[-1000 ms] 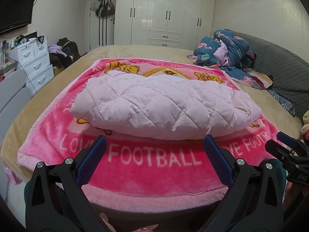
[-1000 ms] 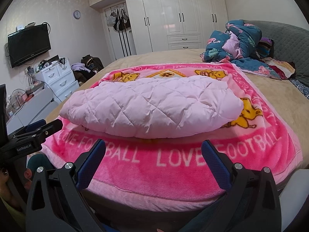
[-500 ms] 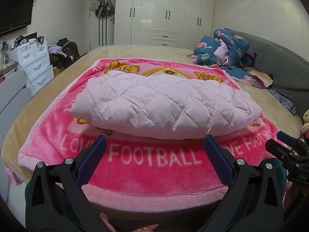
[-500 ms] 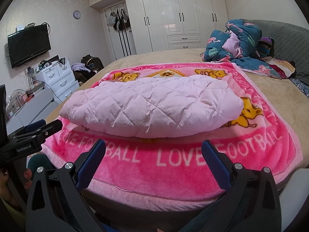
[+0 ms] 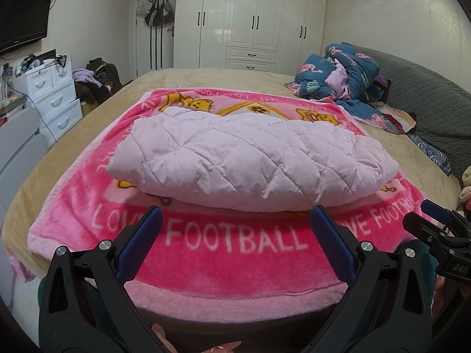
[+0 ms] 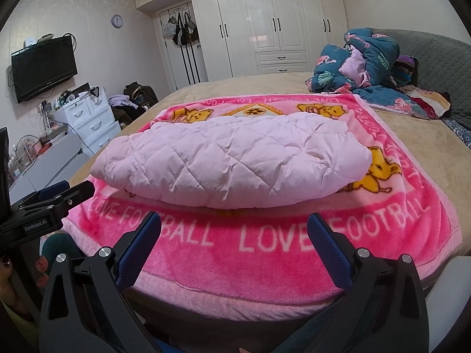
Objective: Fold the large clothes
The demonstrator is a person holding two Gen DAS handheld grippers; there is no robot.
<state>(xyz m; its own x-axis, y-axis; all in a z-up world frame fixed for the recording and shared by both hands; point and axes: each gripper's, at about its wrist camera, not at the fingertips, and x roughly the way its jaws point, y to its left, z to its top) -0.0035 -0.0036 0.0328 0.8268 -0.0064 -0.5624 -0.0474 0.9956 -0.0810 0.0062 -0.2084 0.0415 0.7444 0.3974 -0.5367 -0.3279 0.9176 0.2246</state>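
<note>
Seemingly finished, the quilted pink jacket (image 5: pixel 250 158) lies folded on the blanket (image 5: pixel 235 264); left gripper (image 5: pixel 235 223) and right gripper (image 6: pixel 234 229) hang back, jaws spread, empty.

Home bedroom: large bed (image 5: pixel 97 117) with pink blanket (image 5: pixel 223 247), white built-in wardrobes (image 5: pixel 253 20), wall TV (image 6: pixel 44 67), white drawer unit (image 5: pixel 50 94), wall clock (image 6: pixel 117 21), hanging bags (image 6: pixel 182 29).

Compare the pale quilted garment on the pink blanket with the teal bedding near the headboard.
The quilted garment is plain pale pink; the teal bedding is dark with a flamingo and leaf print. The garment lies folded into a neat, flat bundle; the bedding sits in a crumpled heap. The garment rests on the pink blanket near the foot; the bedding lies off it, by the grey headboard. Both look padded and soft.
</note>
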